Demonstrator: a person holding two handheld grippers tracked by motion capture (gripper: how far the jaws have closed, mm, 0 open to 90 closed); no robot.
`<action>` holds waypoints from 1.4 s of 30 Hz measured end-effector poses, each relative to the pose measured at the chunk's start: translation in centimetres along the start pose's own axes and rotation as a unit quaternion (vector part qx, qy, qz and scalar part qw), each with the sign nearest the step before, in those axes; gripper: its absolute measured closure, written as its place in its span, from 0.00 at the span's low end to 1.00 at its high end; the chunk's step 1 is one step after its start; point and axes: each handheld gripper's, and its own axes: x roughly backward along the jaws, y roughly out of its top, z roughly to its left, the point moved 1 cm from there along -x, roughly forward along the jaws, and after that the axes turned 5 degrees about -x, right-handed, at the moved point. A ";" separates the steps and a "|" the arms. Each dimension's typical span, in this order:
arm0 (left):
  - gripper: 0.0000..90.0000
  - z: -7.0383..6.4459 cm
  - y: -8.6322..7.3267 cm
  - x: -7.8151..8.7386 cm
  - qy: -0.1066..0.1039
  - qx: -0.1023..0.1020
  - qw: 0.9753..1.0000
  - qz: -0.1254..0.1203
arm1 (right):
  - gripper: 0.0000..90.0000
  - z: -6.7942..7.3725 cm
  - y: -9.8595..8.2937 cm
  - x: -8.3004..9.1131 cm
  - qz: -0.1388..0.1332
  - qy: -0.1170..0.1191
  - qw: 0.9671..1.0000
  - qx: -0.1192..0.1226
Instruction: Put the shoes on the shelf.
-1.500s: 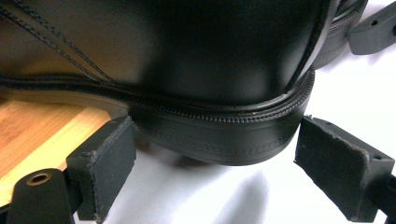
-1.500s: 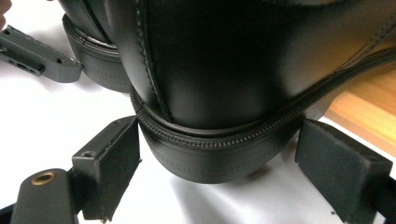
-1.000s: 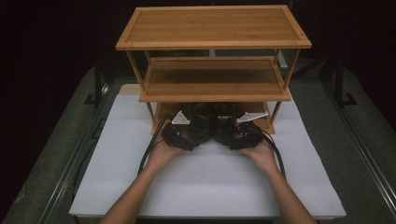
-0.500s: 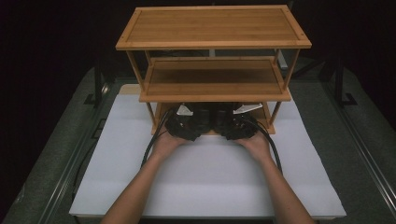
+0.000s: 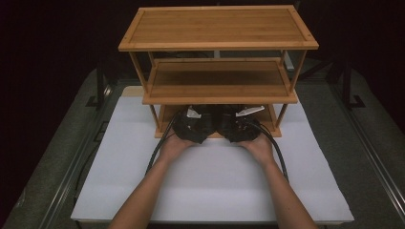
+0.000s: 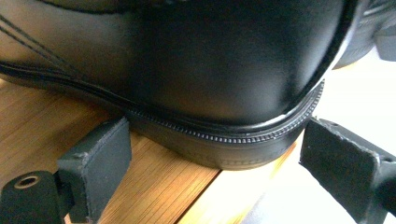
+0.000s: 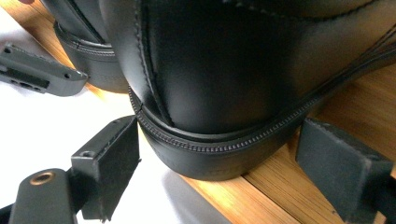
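Note:
Two black leather shoes stand side by side on the bottom shelf (image 5: 273,128) of a bamboo rack. In the left gripper view, the heel of the left shoe (image 6: 210,70) sits between the spread jaws of my left gripper (image 6: 219,156), with a gap on each side. The right gripper view shows my right gripper (image 7: 226,158) open around the heel of the right shoe (image 7: 224,65) in the same way. From above, the left gripper (image 5: 193,126) and right gripper (image 5: 241,125) reach side by side under the middle shelf (image 5: 217,81), which hides the shoes.
The rack has a top shelf (image 5: 217,28) and stands at the far end of a white mat (image 5: 215,181). Cables trail back from both grippers along the forearms. One left-gripper jaw (image 7: 42,72) lies close beside the right gripper. Dark table surface flanks the mat.
Both grippers and hands have moved forward toward the rack and now reach under the middle shelf at the bottom shelf's front edge.

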 end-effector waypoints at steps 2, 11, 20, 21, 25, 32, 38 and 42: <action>0.10 0.0 0.0 0.0 -0.004 0.001 1.000 0.000 | 0.15 0.0 0.0 -0.1 0.001 0.000 1.000 0.000; 0.09 1.3 0.1 0.1 -0.006 -0.082 0.997 0.003 | 0.13 -0.1 -0.1 -0.1 0.004 0.003 1.000 -0.006; 0.09 0.4 -0.8 1.5 -0.003 -0.009 1.000 0.001 | 0.14 -0.4 -0.5 1.3 0.001 -0.004 1.000 -0.010; 0.09 0.3 -0.9 1.9 -0.004 -0.008 1.000 -0.004 | 0.14 -0.4 -0.6 1.6 -0.001 -0.003 1.000 -0.011; 0.09 0.5 -1.8 3.5 -0.003 -0.011 1.000 -0.008 | 0.14 -0.4 -1.3 3.0 -0.009 0.007 1.000 -0.014; 0.09 0.7 -4.1 6.8 -0.005 -0.006 1.000 -0.023 | 0.11 -0.8 -3.4 5.8 -0.013 0.006 1.000 -0.012; 0.09 0.5 -6.8 10.4 0.002 -0.004 1.000 -0.031 | 0.10 -1.4 -5.5 8.7 -0.015 -0.007 1.000 -0.006; 0.09 0.3 -9.1 12.6 0.005 0.002 0.999 -0.033 | 0.10 -2.0 -7.2 10.6 -0.020 -0.013 1.000 -0.015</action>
